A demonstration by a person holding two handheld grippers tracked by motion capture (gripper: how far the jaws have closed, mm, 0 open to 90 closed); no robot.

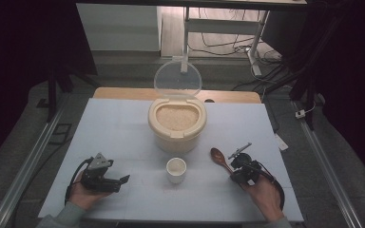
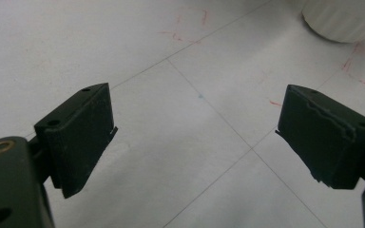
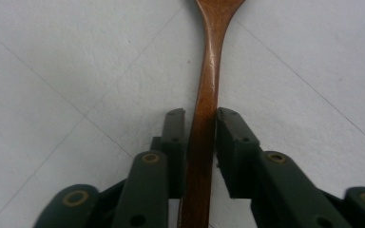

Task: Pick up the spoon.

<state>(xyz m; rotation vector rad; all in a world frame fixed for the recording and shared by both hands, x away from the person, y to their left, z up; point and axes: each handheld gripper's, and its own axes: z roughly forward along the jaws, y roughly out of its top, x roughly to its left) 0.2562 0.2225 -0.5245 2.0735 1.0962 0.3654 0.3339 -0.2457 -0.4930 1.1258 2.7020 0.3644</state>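
A cream rice bin (image 1: pixel 177 135) full of white rice stands mid-table with its clear lid (image 1: pixel 177 80) tipped up behind it. In front of it sits a small white cup (image 1: pixel 176 169). A brown wooden spoon (image 1: pixel 219 158) lies to the cup's right, bowl pointing away from me. My right gripper (image 1: pixel 235 170) is shut on the spoon; in the right gripper view the handle (image 3: pixel 209 90) runs up between the jaws of that gripper (image 3: pixel 200 118). My left gripper (image 1: pixel 122 180) rests at the front left, pointing toward the cup. Its jaws stand wide apart, and that gripper (image 2: pixel 195 137) holds nothing. The cup's base (image 2: pixel 342 19) shows in the left gripper view.
The white table top (image 1: pixel 123 133) has faint red marks (image 2: pixel 190 26) near the cup. A wooden strip (image 1: pixel 123 93) runs along its far edge. Beyond it are a white desk frame (image 1: pixel 218 28) and floor cables (image 1: pixel 228 47).
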